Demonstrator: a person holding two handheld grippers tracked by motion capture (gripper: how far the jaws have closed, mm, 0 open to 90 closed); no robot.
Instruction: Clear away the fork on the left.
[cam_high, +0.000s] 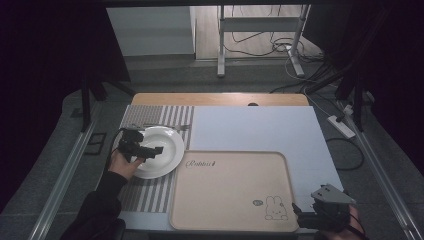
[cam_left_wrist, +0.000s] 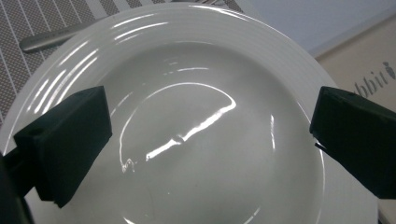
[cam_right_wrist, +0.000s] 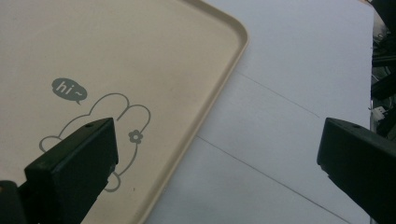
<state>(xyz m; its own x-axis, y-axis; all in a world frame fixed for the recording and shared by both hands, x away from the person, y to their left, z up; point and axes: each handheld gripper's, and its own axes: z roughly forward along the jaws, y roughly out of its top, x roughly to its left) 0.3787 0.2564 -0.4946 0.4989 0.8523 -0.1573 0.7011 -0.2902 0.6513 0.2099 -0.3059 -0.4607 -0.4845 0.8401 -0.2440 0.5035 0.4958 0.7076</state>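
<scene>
One white plate (cam_high: 161, 150), bare inside, just left of tray (cam_high: 230, 190), also bare. Left gripper (cam_high: 150, 151) over plate, jaws apart, hand (cam_high: 122, 162) at plate's near-left rim. Right gripper (cam_high: 306, 214) at tray's near-right corner, jaws apart.

Empty white plate (cam_high: 162, 150) on striped mat (cam_high: 150, 192)

Place: I read it as a lab recording booth | dark curtains (cam_high: 45, 75) around my table (cam_high: 220, 98) | metal stand (cam_high: 260, 30), loose cables (cam_high: 255, 47), power strip (cam_high: 341, 126) on grey floor
</scene>
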